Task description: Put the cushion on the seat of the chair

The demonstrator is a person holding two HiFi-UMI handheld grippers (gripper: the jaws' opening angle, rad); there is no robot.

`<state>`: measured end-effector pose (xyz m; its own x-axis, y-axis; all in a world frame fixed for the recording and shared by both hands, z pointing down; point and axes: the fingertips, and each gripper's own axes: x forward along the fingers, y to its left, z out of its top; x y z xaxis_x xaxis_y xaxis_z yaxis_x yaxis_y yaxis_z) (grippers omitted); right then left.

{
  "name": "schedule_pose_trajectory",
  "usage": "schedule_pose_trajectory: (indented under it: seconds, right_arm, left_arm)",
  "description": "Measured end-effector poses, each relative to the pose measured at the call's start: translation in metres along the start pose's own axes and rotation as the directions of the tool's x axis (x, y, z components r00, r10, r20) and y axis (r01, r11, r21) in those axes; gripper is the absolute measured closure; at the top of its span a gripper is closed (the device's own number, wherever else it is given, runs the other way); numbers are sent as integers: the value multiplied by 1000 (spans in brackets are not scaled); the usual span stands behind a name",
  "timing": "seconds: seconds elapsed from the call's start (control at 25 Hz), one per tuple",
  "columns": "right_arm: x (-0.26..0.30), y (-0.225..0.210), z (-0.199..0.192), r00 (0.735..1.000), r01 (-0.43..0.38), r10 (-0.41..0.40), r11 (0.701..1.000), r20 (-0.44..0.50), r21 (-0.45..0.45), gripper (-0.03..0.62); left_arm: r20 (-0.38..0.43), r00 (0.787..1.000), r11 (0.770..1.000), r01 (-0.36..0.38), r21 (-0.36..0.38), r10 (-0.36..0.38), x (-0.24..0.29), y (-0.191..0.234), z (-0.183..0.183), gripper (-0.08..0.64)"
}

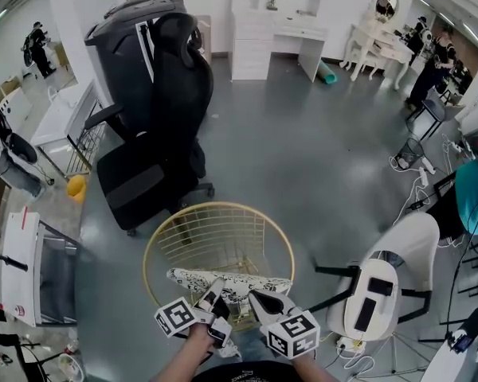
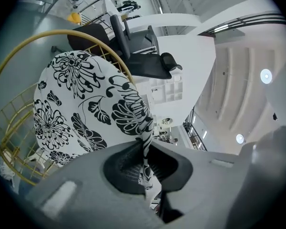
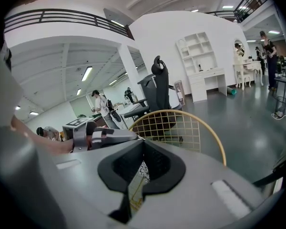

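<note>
The left tool [image 1: 213,291] and right tool [image 1: 264,299] are pale grey moulded shells with black ribbed pads [image 2: 126,165]; each carries a white cube [image 1: 175,317] printed with black square markers. The person wears a dark top [image 1: 247,370].

head: steeply down | gripper views: close, forward | shared: wire chair [image 1: 223,205]

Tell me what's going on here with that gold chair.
A person holds a claw in each hand. The left claw and right claw are both shut on the near edge of a black-and-white floral cushion, holding it over the gold wire chair. It is not yet released onto the seat.
</note>
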<state>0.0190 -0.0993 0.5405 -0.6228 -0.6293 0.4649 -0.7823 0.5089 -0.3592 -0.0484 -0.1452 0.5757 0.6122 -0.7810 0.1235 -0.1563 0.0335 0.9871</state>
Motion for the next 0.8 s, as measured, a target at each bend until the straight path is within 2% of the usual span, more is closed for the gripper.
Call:
schedule_pose_trajectory:
  seconds: [0.08,0.16,0.28,0.4,0.44,0.56,0.68,0.8]
  right_arm:
    - [6,-8,4,1000,-3,3,1000,-12,2,592]
    - [11,-15,8,1000,-8,8,1000,-22,1,592]
    - [17,-25,11,999,-16,16,1000,-40,4,592]
    - [27,-34,14,998,-27,28,1000,-57,10,592]
    - [32,-36,14,997,-31,32,999,-64,12,592]
    - [44,-40,18,996,-47,48,999,-81,14,592]
    - [56,-44,20,994,-64,65,998,-90,18,592]
    - [65,-51,21,992,-77,79,997,-101,27,592]
  left_arm:
    - [-5,999,999,-51,7,51,7,10,5,548]
    - [-1,999,999,-51,4,51,18,14,11,548]
    - [7,994,994,-106,8,106,28,29,17,548]
    - [29,998,998,-63,-10,63,43,29,26,548]
    - [35,997,997,-75,-11,75,45,34,30,548]
    - [50,983,985,-174,-16,175,45,55,41,548]
    - [71,982,984,-177,-2,177,52,61,52,546]
    - [106,971,976,-214,-27,216,53,70,60,546]
